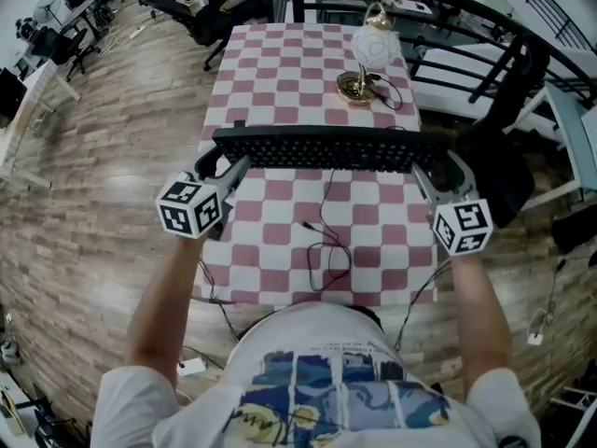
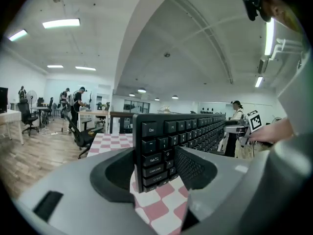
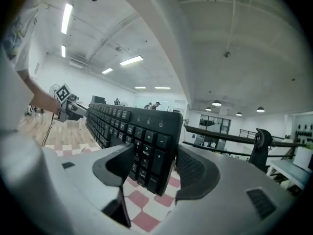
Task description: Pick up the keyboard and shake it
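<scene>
Across mid-frame above the checkered counter (image 1: 280, 82), your left claw (image 1: 224, 163) and right claw (image 1: 437, 166) clamp the ends of the black keyboard (image 1: 326, 147); lifting looks done, so next shake it, keeping both grips firm.

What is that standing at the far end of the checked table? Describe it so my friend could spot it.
Find the long table with the pink-and-white checked cloth. Beyond the black keyboard, near the far right corner, stands a small table lamp. It alone stands upright there: a white globe shade on a round brass-coloured base.
</scene>
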### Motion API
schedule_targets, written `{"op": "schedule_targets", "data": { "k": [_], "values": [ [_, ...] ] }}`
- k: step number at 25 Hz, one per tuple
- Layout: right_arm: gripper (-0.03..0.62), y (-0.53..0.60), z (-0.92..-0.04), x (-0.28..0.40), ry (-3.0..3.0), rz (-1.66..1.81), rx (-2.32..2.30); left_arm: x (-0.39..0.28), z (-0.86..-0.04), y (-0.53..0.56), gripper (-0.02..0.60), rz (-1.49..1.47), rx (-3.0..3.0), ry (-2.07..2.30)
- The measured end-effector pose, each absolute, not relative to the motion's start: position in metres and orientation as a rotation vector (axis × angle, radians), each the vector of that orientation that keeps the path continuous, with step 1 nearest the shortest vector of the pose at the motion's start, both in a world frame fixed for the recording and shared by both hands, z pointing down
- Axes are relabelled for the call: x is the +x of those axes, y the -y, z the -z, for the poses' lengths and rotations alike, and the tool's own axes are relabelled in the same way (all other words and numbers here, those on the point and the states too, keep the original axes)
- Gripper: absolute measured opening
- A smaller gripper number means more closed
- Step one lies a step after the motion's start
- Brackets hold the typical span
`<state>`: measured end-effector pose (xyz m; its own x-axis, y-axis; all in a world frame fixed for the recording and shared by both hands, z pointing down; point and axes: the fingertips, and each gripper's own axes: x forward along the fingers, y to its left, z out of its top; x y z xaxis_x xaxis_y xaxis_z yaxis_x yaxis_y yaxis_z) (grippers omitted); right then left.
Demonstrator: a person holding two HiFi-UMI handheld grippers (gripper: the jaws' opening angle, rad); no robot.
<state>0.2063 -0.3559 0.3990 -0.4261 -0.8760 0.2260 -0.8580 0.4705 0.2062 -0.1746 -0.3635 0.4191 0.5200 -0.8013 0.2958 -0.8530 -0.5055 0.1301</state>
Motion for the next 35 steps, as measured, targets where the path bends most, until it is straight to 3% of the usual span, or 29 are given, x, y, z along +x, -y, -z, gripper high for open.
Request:
{"op": "schedule_targets", "data": {
  "k": [18,35],
  "values": [
    [0.265,0.336,-0.253,0.193,2.390,0.722,1.609,-0.184,-0.280,0.356,0.247,0.008,2.775,1.583],
    [0.259,0.313,-0.198,0.187,2.246,1.046,1.664,-0.193,-0.213,0.343,0.250,0.213,2.918,1.703]
  ]
}}
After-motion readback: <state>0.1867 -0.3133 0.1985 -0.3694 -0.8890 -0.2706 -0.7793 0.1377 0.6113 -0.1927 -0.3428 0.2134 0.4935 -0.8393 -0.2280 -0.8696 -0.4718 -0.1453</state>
